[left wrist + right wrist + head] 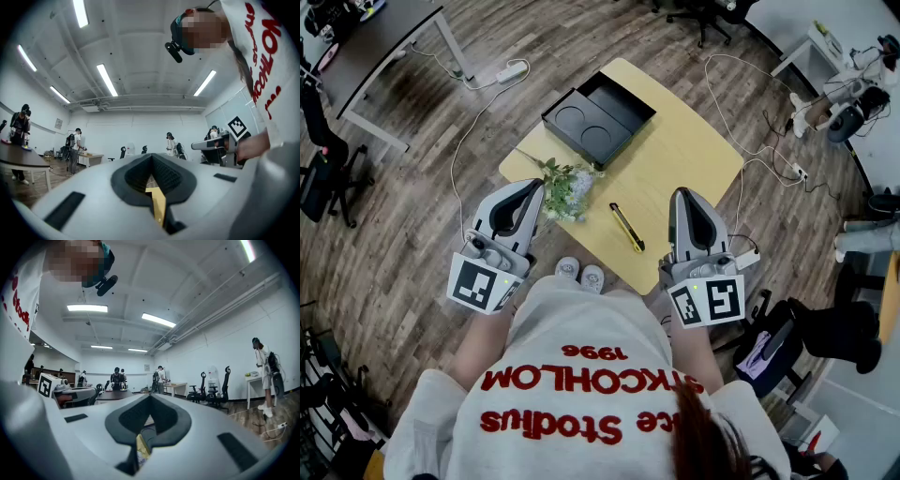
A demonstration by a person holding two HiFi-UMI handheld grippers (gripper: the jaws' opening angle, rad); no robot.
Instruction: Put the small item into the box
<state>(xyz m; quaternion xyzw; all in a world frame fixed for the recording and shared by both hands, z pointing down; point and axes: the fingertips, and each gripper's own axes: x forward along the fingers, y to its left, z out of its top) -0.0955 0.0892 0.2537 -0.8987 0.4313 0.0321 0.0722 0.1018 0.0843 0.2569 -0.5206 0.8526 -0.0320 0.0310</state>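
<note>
While my left gripper and right gripper sit clenched and empty, the knife lies on the table, short of the box; it looks light, stiff and slick, so I'd pinch its middle.

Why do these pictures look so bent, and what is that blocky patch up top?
Head view: a wide lens bows the floor around the table; the light is even and everything is sharp. Left gripper view: fisheye with dark corners and bright ceiling lights; the blocky patch was laid over afterwards to hide a face. Right gripper view: the same.
</note>
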